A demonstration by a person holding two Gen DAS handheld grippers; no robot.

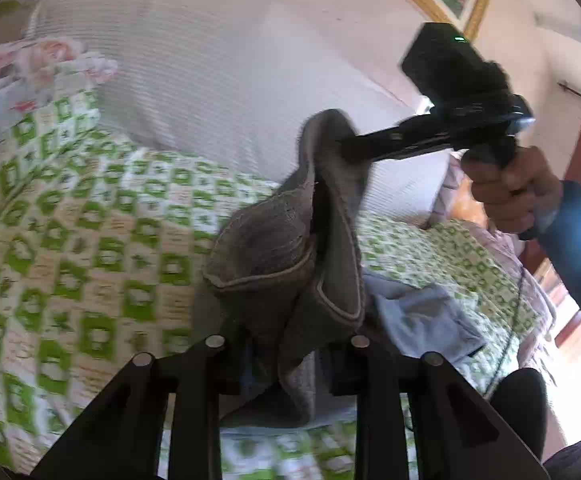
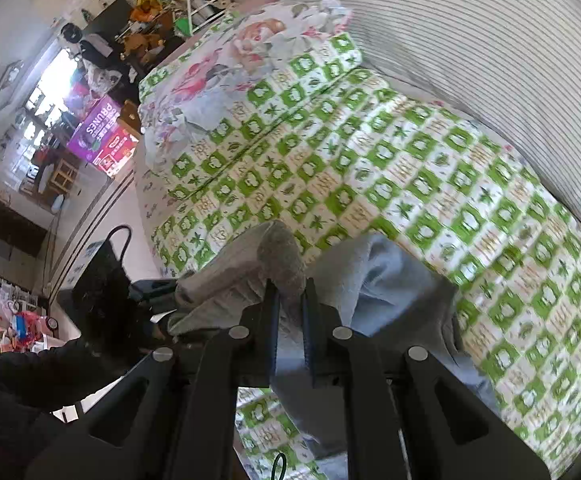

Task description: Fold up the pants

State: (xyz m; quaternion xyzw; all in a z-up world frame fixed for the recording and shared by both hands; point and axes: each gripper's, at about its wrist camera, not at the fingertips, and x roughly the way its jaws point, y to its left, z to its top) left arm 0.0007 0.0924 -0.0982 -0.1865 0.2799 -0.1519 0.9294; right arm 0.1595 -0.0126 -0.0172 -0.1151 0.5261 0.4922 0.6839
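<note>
Grey pants (image 1: 290, 248) hang bunched in the air above the bed, held at two points. My left gripper (image 1: 290, 356) is shut on the lower bunch of the grey fabric. My right gripper (image 1: 346, 148) shows in the left wrist view at upper right, pinching the top fold of the pants. In the right wrist view the right gripper (image 2: 290, 296) is shut on a grey fold of the pants (image 2: 274, 256), and more grey fabric hangs below it. The left gripper's black body (image 2: 102, 280) shows at left.
A green-and-white patterned bedspread (image 1: 90, 240) covers the bed. A large white striped pillow (image 1: 210, 72) lies behind. A floral cloth (image 2: 218, 80) lies at the bed's far end. A light blue garment (image 1: 422, 320) lies on the bed at right. Cluttered furniture (image 2: 102, 132) stands beyond.
</note>
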